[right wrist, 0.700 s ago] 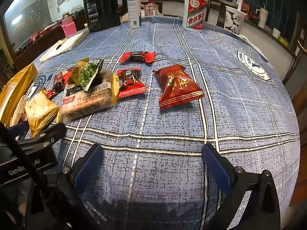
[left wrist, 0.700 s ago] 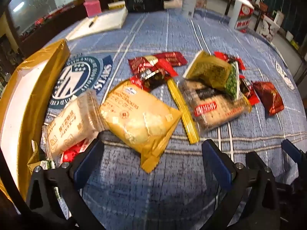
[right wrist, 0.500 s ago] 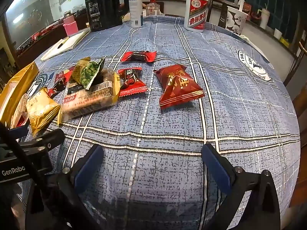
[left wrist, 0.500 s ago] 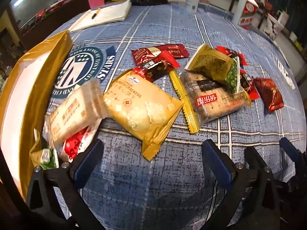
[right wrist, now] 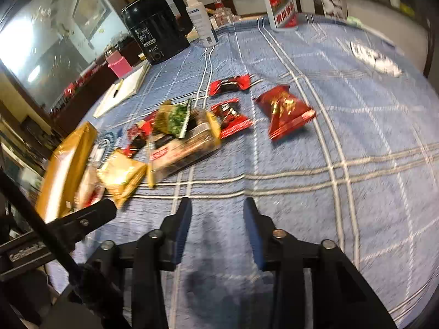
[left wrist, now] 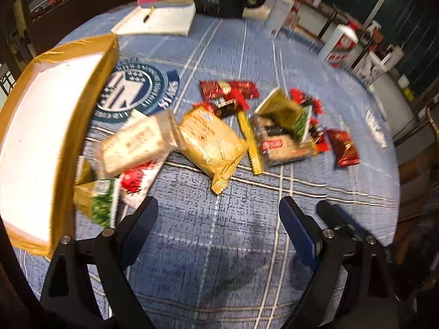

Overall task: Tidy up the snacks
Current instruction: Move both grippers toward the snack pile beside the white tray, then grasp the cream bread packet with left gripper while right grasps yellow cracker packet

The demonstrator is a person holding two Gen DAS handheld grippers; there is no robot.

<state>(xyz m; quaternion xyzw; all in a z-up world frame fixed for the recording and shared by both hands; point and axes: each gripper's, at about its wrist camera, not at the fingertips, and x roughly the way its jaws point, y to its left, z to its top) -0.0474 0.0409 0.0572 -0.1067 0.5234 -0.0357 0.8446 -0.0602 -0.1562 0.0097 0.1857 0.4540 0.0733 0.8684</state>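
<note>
Several snack packs lie on the blue tablecloth (left wrist: 219, 233). A gold cracker pack (left wrist: 212, 144), a pale biscuit pack (left wrist: 134, 145), a clear biscuit pack (left wrist: 282, 145), a green-gold pack (left wrist: 285, 112) and a red pack (left wrist: 343, 148) lie ahead of my left gripper (left wrist: 219, 216), which is open and empty. A gold-edged box (left wrist: 41, 126) stands at the left. My right gripper (right wrist: 216, 211) is empty above the cloth, its jaws narrowed but apart. The red pack (right wrist: 285, 112) and clear biscuit pack (right wrist: 186, 148) lie beyond it.
A black kettle (right wrist: 156, 35), a white pump bottle (right wrist: 201, 24), a liquor bottle (right wrist: 281, 5), a notebook with pen (right wrist: 123, 89) and a pink cup (right wrist: 119, 64) stand at the far side. The table's edge runs along the right.
Both grippers have pulled back and tilted. My right gripper's jaws have closed from wide to a narrow gap. More of the box and a green pack show at the left.
</note>
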